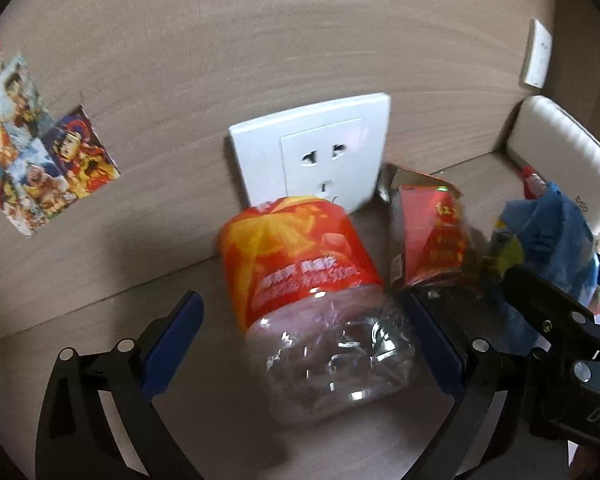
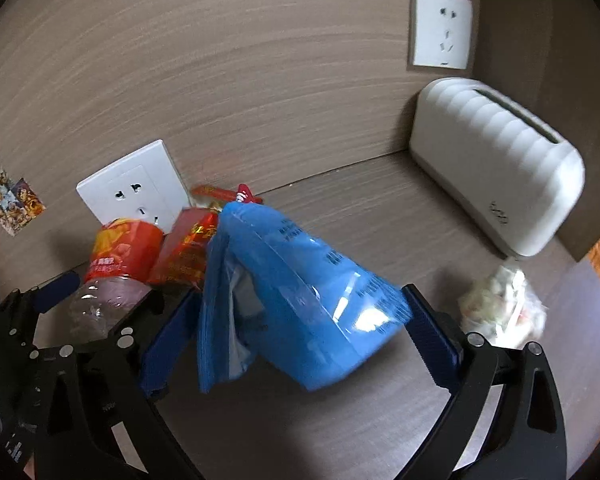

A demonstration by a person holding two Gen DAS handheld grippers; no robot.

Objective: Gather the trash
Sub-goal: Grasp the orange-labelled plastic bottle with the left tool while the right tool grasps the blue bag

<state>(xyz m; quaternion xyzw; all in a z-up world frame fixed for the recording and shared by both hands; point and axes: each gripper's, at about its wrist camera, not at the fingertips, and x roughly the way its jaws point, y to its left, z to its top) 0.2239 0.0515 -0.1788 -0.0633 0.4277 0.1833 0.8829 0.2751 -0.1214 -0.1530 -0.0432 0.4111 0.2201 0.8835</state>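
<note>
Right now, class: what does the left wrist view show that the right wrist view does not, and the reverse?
Only the left wrist view shows the sticker cluster large enough to make out its cartoon figures. Only the right wrist view shows the crumpled white wrapper and the tissue box's slot. Both show the plastic bottle, red carton, blue packet, wall socket and both grippers, left and right.
</note>
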